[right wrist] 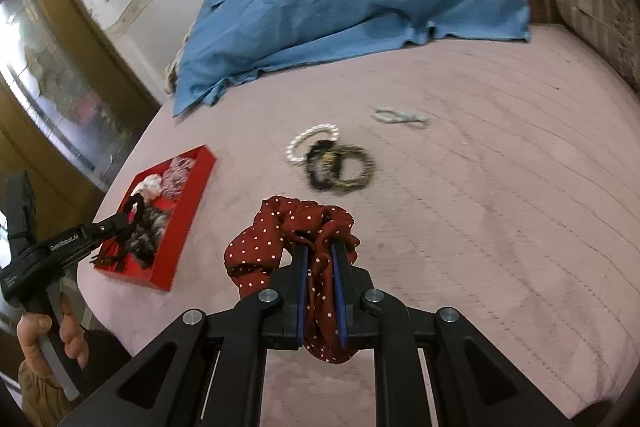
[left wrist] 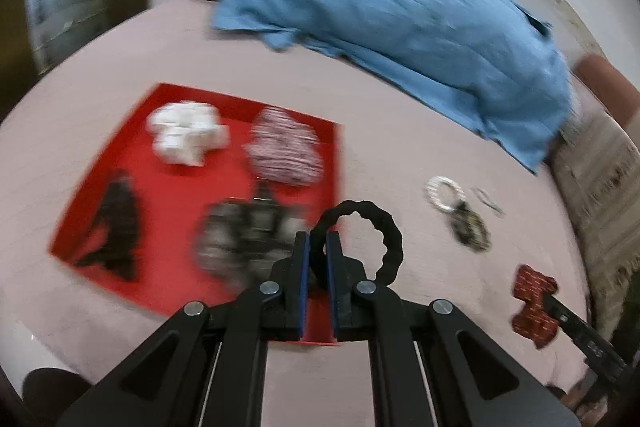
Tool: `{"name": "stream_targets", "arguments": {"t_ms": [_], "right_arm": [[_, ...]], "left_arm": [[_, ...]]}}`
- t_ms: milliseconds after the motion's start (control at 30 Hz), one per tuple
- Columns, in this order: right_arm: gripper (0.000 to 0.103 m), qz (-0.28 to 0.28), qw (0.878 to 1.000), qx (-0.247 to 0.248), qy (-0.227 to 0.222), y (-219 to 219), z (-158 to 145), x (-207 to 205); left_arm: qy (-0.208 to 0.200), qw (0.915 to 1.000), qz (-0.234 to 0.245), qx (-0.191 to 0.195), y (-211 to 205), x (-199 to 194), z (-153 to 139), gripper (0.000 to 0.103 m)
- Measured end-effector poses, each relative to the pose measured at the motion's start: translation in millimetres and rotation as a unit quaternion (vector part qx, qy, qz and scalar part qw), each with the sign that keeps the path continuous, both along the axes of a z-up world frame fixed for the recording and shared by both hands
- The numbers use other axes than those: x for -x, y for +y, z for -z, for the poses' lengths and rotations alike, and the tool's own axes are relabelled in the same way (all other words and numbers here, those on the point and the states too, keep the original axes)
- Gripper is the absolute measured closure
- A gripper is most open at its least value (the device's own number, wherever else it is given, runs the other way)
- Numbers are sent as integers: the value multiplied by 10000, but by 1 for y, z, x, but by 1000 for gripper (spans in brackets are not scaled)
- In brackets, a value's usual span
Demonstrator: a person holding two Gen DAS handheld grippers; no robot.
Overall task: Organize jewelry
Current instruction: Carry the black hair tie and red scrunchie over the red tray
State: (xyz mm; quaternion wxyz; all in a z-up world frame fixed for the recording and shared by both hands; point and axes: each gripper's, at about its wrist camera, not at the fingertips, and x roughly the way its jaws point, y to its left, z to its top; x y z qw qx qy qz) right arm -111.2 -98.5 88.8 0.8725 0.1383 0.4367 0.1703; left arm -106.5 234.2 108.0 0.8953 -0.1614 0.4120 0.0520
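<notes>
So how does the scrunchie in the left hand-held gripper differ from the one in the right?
The black scrunchie is a thin plain ring standing open above the left hand-held gripper; the red scrunchie is wide, white-dotted fabric, bunched and drooping through the right hand-held gripper. The black one hangs by the red tray; the red one is over the pink bedcover. Both are clamped and lifted.

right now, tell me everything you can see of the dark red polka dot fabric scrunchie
The dark red fabric scrunchie with small white polka dots is a soft, gathered, ruffled loop that looks like thin cloth. It is pinched between the blue-padded fingers of the right gripper, which is shut on it. One bunch hangs below the jaws and the rest flops out to the left. It appears lifted off the pink quilted bedspread, apart from the red tray.
</notes>
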Motion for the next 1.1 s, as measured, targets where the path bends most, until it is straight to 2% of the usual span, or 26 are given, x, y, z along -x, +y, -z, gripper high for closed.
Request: {"name": "stream_targets", "arguments": {"t_ms": [233,433,567,733,867,1100], "right_arm": [[90,-458,9988,190,-50,48,-11,-4],[90,-948,9946,396,-122,100,-22,-9],[90,-1355,9897,454,-105,146,-25,-15],[90,-1901,9811,357,-11,206,-21,-21],[90,-2265,9729,467,54,250,-13,-22],[90,-2533,9649,667,193,298,7,-26]], "left_arm": [[-24,9987,-502,-7,55,7,12,95],[58,9985,-520,-140,81,-11,26,95],[125,9985,-536,-82,98,-19,35,95],[160,9978,-637,3,112,-20,47,95],[66,9973,-706,172,123,-18,49,95],[-35,9970,-734,256,132,-15,51,95]]}}
